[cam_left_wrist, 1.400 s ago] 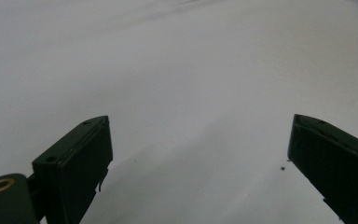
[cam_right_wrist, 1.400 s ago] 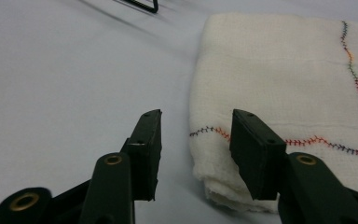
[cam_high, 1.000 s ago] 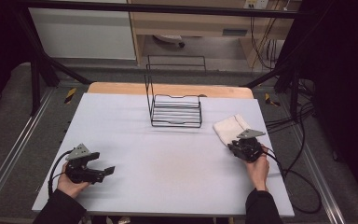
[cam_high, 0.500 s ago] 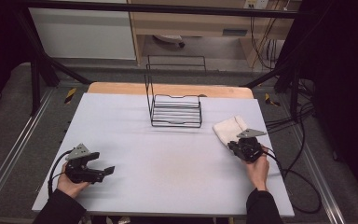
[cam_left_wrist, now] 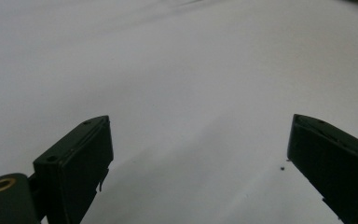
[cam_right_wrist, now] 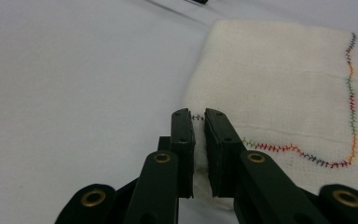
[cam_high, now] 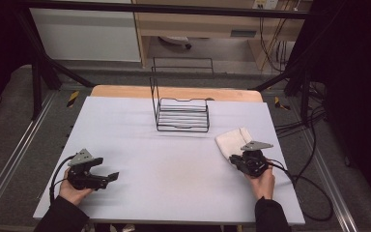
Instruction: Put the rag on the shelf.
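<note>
White cloth (cam_high: 233, 140), folded, just right of wire rack (cam_high: 182, 115): near edge clamped in right hand-held gripper (cam_right_wrist: 199, 122); left hand-held gripper (cam_left_wrist: 200, 154) apart, far off.

Cream cloth (cam_right_wrist: 279, 84) with rainbow-stitched hem; black wire rack (cam_high: 182, 115); pale lavender table (cam_high: 174, 159).

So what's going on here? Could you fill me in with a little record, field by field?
surface: pale table
thing in hand: white cloth with coloured stitching, folded, lying near the table's right edge
right gripper: jaws have just closed, pinching the cloth's near edge
left gripper: jaws wide apart, nothing between them, low over bare table
other item: black wire rack, at the far middle of the table, apart from the cloth
</note>
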### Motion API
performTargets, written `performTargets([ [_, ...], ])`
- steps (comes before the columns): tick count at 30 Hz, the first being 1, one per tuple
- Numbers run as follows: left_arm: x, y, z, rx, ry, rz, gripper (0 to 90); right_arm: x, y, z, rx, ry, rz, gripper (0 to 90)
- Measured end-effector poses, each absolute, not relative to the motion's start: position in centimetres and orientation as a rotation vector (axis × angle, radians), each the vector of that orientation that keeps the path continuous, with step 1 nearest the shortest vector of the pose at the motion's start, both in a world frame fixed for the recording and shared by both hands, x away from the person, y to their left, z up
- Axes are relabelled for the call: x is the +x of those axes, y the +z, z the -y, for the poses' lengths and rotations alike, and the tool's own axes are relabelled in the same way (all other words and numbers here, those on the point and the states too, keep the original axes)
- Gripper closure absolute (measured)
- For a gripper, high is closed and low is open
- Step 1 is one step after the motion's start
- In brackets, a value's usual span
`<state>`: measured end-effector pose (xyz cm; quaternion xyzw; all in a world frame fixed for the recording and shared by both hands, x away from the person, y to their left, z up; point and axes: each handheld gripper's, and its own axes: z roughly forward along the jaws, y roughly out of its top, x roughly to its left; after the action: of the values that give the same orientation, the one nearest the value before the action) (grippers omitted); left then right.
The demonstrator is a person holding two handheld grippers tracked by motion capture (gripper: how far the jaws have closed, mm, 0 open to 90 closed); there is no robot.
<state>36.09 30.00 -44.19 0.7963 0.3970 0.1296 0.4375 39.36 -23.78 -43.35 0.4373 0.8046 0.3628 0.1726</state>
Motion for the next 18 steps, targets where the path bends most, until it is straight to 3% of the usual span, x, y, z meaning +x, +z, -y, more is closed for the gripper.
performTargets([
  [18,36.1,-44.2,-29.9,1.982,0.322,-0.990,6.5,37.0,-42.9,19.7,1.172,1.141,-2.382,82.5],
])
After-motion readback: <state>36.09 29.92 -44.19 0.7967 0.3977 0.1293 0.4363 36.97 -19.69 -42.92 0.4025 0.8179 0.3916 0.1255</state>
